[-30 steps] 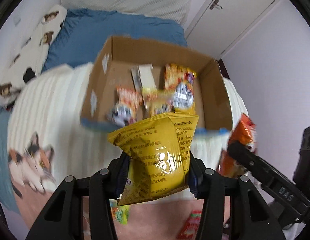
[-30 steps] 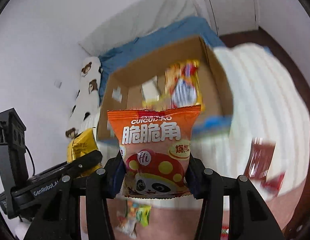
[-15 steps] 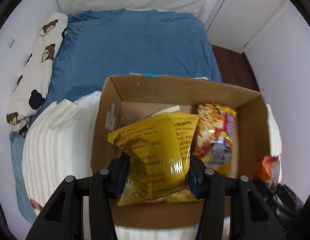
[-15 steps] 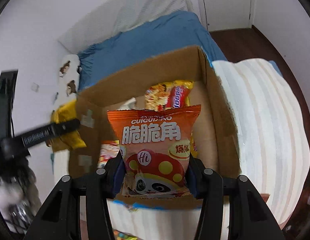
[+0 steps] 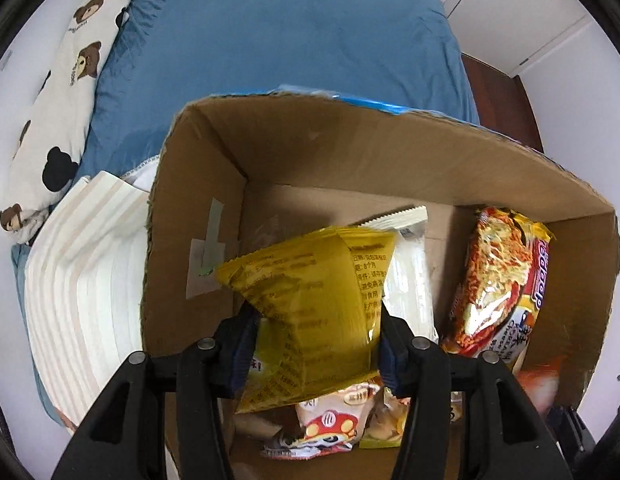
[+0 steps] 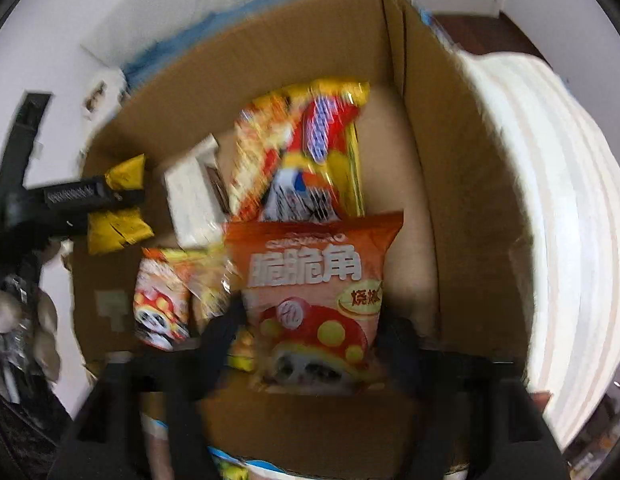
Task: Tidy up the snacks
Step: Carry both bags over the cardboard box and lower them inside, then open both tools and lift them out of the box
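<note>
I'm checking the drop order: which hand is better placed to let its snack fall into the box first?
Probably right: the right gripper, jaws just opening, holds the orange bag over bare box floor.

One cardboard box (image 5: 390, 160) on the bed, and I count six snack packs: one yellow bag (image 5: 310, 312), two orange mushroom bags (image 6: 314, 300), one noodle packet (image 5: 498, 280), one white packet (image 5: 410, 280), one small yellow-and-white pack (image 5: 384, 426).

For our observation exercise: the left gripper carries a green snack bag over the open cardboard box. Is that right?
Not quite: the bag between the left gripper fingers is yellow, not green, as the left wrist view shows. It does hang over the open cardboard box.
</note>
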Available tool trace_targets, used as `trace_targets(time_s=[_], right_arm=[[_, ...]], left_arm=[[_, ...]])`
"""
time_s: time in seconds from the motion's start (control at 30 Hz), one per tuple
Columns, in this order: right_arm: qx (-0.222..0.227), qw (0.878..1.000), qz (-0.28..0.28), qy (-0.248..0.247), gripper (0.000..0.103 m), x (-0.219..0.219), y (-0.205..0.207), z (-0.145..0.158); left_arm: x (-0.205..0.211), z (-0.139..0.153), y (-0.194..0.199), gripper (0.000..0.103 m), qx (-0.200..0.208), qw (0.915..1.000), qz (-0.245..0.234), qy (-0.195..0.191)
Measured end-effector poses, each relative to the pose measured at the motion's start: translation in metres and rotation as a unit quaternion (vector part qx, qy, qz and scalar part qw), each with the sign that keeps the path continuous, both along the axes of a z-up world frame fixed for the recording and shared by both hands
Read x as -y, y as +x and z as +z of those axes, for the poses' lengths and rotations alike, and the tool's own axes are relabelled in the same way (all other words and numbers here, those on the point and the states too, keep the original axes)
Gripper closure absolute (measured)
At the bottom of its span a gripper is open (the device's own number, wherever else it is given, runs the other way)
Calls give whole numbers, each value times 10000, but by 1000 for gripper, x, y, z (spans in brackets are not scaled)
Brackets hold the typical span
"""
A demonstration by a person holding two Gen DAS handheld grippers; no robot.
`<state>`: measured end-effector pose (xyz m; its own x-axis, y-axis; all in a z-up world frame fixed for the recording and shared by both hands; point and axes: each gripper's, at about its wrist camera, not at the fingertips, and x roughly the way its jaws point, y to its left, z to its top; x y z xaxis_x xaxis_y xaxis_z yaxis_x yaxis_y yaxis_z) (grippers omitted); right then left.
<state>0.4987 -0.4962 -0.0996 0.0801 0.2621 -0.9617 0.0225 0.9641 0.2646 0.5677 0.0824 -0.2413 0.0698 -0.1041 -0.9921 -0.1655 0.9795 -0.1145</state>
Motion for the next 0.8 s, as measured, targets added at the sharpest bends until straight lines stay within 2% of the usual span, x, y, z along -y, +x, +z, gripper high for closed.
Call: trace_targets(time_s=[0.03,0.07,0.13,0.33,0.6,0.8], right_arm=[[-38,10000,75,47,16,-3,0,-2],[-69,9998,154,-52,14,-8,0,-4],[-46,9994,275,-184,6,-17,0,-4],[12,9995,208,-255,4,-23,0,1],[260,9992,118,-265,3,-13,-7,21],[577,9975,162,-363,4,-10,-30,43]], left_arm=[[-1,-2,1,43,-20,10000,5,2],[-1,-2,2,24,-50,10000,5,23],[-1,1,2,8,-3,10000,-3,37],[1,11,-5,8,39,9999,-8,-150],[5,49,-46,8,627,9979,17,-155],[16,79,-97,8,1097,9939,-59,-68]])
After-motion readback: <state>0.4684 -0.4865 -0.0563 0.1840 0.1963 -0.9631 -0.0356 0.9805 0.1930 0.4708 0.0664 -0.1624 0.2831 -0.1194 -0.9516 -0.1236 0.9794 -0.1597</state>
